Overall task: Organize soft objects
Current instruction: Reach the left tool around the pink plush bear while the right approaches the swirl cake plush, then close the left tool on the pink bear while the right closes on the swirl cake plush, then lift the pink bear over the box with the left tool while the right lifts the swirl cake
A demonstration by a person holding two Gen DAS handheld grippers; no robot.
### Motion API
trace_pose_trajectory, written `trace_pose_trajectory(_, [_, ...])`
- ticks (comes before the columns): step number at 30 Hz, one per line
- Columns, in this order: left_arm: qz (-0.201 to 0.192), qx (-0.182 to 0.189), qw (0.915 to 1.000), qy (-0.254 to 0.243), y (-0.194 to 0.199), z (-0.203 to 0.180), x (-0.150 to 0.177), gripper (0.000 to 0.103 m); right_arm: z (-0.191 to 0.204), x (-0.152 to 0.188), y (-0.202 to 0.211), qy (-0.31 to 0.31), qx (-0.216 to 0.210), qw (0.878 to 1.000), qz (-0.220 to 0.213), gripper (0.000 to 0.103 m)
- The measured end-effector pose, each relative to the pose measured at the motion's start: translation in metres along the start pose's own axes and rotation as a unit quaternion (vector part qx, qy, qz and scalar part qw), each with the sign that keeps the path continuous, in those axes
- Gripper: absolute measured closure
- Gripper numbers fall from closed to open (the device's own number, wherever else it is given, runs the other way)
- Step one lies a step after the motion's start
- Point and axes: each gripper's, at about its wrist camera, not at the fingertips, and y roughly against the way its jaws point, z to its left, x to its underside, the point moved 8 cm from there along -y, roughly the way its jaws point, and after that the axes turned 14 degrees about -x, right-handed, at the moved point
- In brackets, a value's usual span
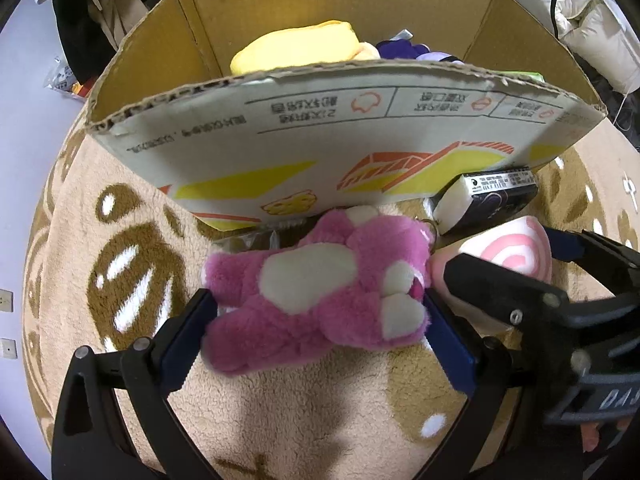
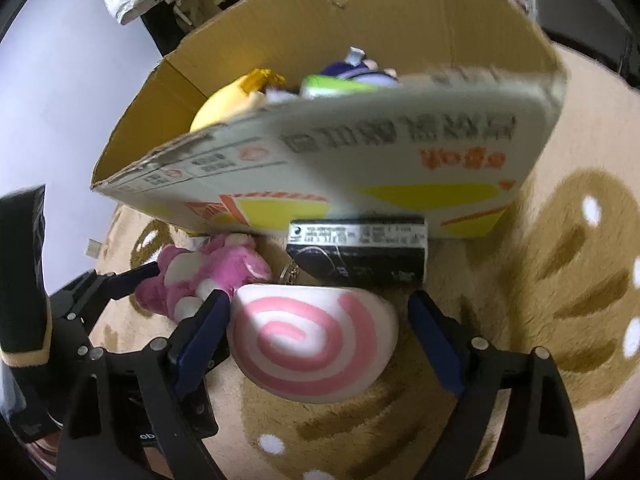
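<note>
With the left gripper (image 1: 320,320) astride the pink bear (image 1: 320,296) and the right gripper (image 2: 320,320) open around the swirl cushion (image 2: 312,344), neither visibly pinching, crowded fingers may collide.

One box (image 1: 304,148), one rug (image 1: 304,420), two grippers, left (image 1: 320,320) and right (image 2: 316,336). Three soft toys outside: bear (image 1: 320,304), swirl cushion (image 2: 312,344), black block (image 2: 360,256). At least three toys (image 1: 296,46) inside.

A pink plush bear (image 1: 320,296) lies on its back on the tan rug, just beside a round white cushion (image 2: 312,344) with a pink spiral (both close to the cardboard box (image 1: 304,148) holding a yellow plush (image 1: 296,46)).
</note>
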Motion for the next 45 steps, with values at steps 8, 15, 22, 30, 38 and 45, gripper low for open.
trace_pose_trajectory(8, [-0.007,-0.001,1.0000,0.002,0.002,-0.007,0.011,0.004,-0.005,0.004,-0.002,-0.014,-0.001,1.000,0.020,0.020])
trace_pose_trajectory(15, [-0.013,-0.009,0.9999,0.001,-0.002,-0.015,0.011,0.006,-0.010,0.006,0.007,-0.020,0.007,1.000,0.019,0.041])
trace_pose_trajectory(22, [-0.018,-0.009,0.9997,0.010,0.004,-0.016,0.021,0.007,-0.006,0.006,0.024,0.017,0.041,0.999,-0.002,0.043])
trace_pose_trajectory(30, [-0.032,-0.019,0.9989,0.029,0.021,-0.005,0.034,0.011,0.007,0.001,0.052,0.046,0.034,0.997,-0.052,0.045])
trace_pose_trajectory(38, [-0.042,0.019,0.9982,0.039,0.048,-0.002,0.036,0.049,0.029,-0.003,0.081,0.089,0.025,0.991,-0.097,0.045])
trace_pose_trajectory(45, [-0.043,0.003,0.9987,0.029,0.035,-0.005,0.029,0.044,0.031,0.001,0.076,0.097,0.037,0.990,-0.094,0.045])
